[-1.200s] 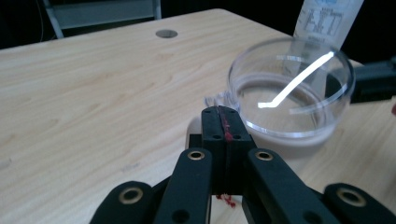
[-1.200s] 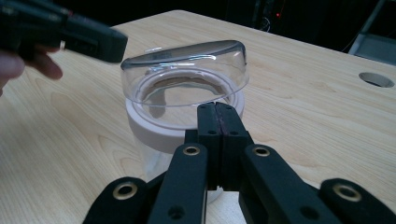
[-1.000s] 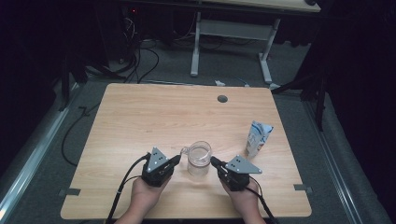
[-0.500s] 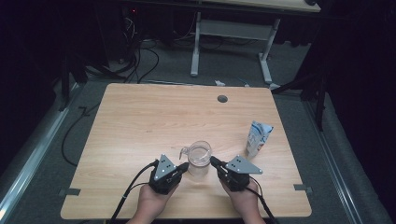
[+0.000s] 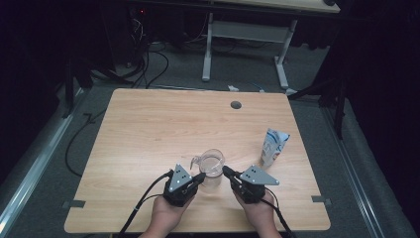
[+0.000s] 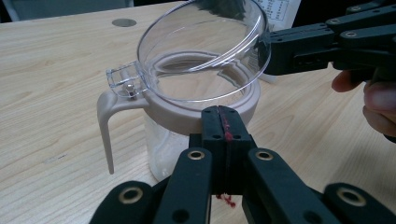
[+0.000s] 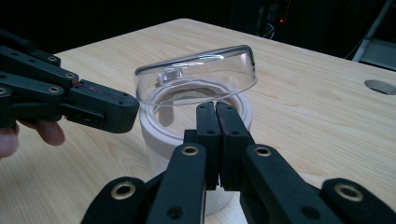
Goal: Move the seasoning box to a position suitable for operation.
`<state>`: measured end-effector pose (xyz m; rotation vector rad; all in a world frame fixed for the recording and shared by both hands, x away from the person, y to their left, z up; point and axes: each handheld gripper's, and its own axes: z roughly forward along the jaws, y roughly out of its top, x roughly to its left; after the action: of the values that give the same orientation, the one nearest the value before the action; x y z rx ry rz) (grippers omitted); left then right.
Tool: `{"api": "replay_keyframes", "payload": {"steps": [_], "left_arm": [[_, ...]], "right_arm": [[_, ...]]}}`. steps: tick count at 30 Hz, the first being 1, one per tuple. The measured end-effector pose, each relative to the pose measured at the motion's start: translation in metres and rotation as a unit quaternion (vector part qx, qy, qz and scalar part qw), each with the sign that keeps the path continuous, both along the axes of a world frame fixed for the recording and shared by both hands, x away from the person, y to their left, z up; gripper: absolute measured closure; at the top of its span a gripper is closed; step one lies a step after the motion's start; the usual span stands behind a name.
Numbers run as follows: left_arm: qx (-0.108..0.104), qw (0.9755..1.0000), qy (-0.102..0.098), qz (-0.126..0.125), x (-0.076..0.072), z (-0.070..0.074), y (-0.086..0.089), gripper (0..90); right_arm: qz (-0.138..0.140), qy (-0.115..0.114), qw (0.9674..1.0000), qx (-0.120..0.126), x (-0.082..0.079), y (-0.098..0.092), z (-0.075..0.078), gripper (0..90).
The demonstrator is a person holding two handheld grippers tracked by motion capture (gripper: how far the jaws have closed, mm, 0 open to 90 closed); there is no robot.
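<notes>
A clear plastic jug with a beige rim and handle stands near the table's front edge, between my two grippers. Its hinged clear lid is tilted up, hinged beside the handle. My left gripper is shut with nothing in it, its tips at the jug's beige rim. From the high view it comes in at the jug's left. My right gripper is shut too and empty, its tips at the rim under the lid's raised edge. It sits at the jug's right.
A small white and blue carton stands upright to the right of the jug. A round cable hole lies in the wooden table towards its far edge. Cables trail from both grippers over the front edge.
My left gripper has moved right, up to the jug. The right gripper has stayed where it was.
</notes>
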<state>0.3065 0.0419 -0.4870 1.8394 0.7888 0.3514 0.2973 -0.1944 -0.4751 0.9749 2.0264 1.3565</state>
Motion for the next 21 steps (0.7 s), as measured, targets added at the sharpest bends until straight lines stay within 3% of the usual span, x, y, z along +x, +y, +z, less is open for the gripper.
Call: {"api": "replay_keyframes", "payload": {"steps": [21], "left_arm": [[-0.011,0.9999,-0.003,0.003,-0.0008,0.0016,-0.0027,89.9]], "right_arm": [[0.004,0.008,0.9999,0.009,0.0016,0.0017,-0.0012,89.1]]}}
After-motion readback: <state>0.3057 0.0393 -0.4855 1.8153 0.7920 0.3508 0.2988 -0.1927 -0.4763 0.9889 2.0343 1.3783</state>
